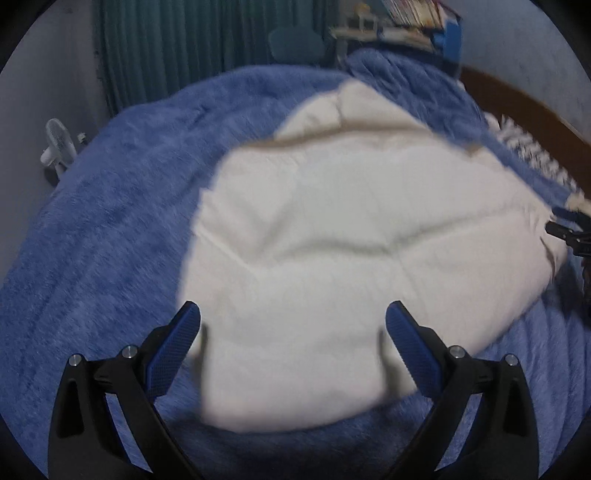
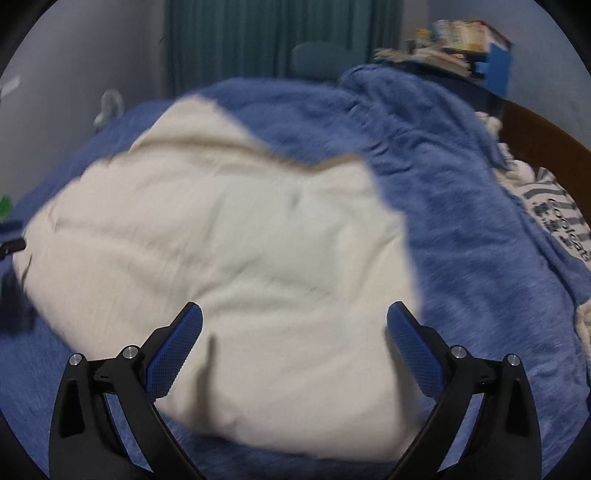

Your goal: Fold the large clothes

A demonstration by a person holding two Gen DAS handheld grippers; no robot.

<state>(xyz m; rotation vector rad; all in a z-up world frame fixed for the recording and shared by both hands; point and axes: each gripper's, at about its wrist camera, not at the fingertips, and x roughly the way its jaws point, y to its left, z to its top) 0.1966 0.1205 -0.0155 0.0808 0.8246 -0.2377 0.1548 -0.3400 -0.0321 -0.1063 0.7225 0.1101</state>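
A large cream-white garment (image 1: pixel 351 240) lies spread on a blue fuzzy blanket (image 1: pixel 110 221), partly folded, with a tan edge showing along its far side. It also shows in the right wrist view (image 2: pixel 229 251). My left gripper (image 1: pixel 293 317) is open and empty, hovering over the garment's near edge. My right gripper (image 2: pixel 295 317) is open and empty, over the garment's near right part. The right gripper's tip also shows at the far right of the left wrist view (image 1: pixel 569 229). Both views are motion-blurred.
The blanket (image 2: pixel 461 203) bunches up at the back right. A striped cloth (image 2: pixel 554 210) lies by the brown bed frame (image 2: pixel 546 133). A white fan (image 1: pixel 59 147) stands on the left. Teal curtains (image 1: pixel 184 44) and a cluttered shelf (image 1: pixel 406 26) are behind.
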